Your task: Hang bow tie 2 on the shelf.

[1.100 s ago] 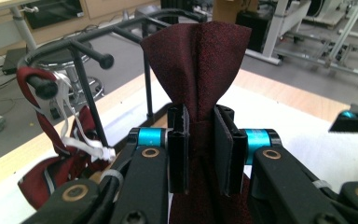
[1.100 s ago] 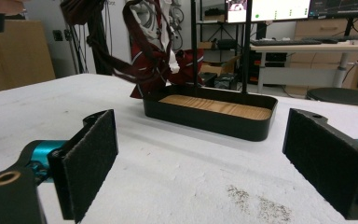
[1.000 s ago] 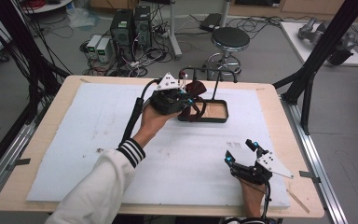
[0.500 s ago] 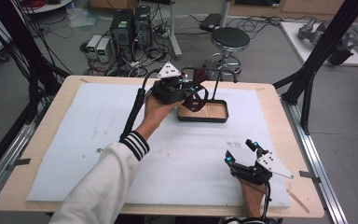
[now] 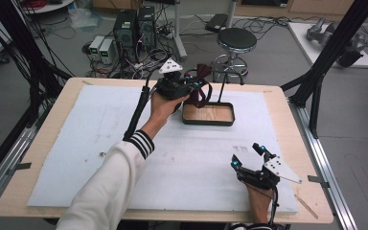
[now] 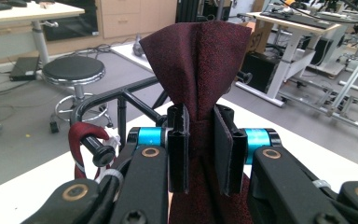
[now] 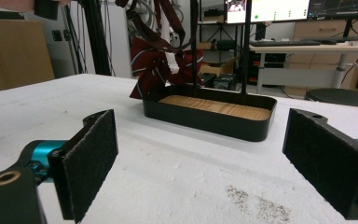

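The left gripper [image 5: 191,87] is up at the far end of the stand tray [image 5: 208,121], held just above the tray's far left corner. Its jaws are pinched tight on a dark red bow tie [image 6: 200,60]: in the left gripper view the cloth is squeezed to a narrow waist between the two black pads [image 6: 179,147] and fans out wide above them. From the high view the same bow tie [image 5: 201,81] hangs in the air beside the black post [image 5: 224,86] that rises from the tray, clear of the wooden floor of the tray.

In the right gripper view the bow tie [image 7: 161,65] shows striped wings and a white tag, with a dark strap looping up from it; it hangs over the tray's [image 7: 209,122] left far end, close by two thin uprights [image 7: 247,46]. Whether the cloth touches the tray rim there I cannot tell.

The left gripper view also shows a curved black bar [image 6: 116,95] with a capped end, and a loop of red strap [image 6: 79,140] wound beside that end.

The right gripper [image 5: 250,160] rests on the white foam mat [image 5: 76,143], well apart from the tray on its near side, towards the person. Its jaws stand wide apart with nothing between them, the fuzzy pads [image 7: 93,158] facing the tray across bare mat.
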Tool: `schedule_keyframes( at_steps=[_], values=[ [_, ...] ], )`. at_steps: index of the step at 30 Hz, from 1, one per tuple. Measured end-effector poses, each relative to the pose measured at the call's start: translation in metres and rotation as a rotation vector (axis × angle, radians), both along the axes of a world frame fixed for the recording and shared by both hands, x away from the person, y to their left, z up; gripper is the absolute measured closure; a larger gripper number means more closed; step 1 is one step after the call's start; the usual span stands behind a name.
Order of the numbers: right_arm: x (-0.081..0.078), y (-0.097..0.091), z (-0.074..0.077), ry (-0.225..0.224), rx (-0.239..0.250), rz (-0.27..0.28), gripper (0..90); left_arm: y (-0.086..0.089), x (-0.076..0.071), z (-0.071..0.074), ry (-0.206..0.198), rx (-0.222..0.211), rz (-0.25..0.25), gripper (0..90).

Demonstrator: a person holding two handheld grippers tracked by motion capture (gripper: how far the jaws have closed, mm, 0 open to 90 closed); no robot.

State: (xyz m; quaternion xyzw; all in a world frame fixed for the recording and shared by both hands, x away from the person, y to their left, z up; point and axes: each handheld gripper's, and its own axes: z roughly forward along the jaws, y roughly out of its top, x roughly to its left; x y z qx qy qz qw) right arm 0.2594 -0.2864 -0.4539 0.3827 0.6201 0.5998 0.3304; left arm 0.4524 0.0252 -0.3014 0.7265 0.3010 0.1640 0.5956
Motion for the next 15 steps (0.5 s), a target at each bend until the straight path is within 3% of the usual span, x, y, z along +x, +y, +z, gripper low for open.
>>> schedule_keyframes(
  at_steps=[5, 8, 15],
  values=[
    [0.0, 0.0, 0.0, -0.001, 0.0, 0.001, 9.4, -0.006, 0.002, 0.002, -0.008, 0.016, -0.018, 76.7],
    [0.0, 0.0, 0.0, -0.002, -0.001, 0.001, 9.4, -0.012, 0.003, 0.007, -0.033, 0.012, -0.018, 76.7],
    [0.0, 0.0, 0.0, -0.001, 0.003, -0.001, 9.4, -0.007, 0.012, 0.005, -0.015, 0.012, 0.004, 76.7]
  ],
)
